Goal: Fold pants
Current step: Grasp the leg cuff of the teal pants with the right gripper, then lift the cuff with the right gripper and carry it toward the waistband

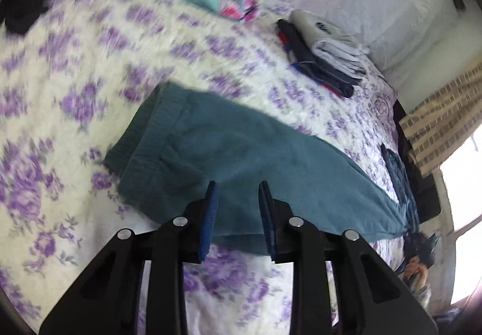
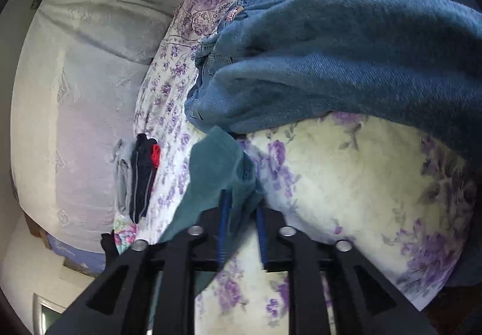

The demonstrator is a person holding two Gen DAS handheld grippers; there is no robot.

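Teal pants (image 1: 241,148) spread flat across the near part of the bed (image 1: 90,48), elastic waistband toward the left edge, legs running off to the right edge. Probably soft, light and limp: no stiffness, sagging wherever unsupported, not fragile, likely little sliding on the quilt. Best taken at an edge or a corner, waistband or leg end, with both layers together.

Left gripper (image 1: 238,187) hovering over the near edge of the pants, fingers spread, nothing pressed between them. Right gripper (image 2: 241,199) pinching, as it seems, a bunched fold at the leg end, raised a little from the bed.

Only in the left view: the whole length of the pants and the waistband. Only in the right view: the grip itself, and 1 heap of jeans (image 2: 331,63) lying just beyond the leg end. In both: 1 stack of folded clothes (image 1: 325,57) near the pillows.
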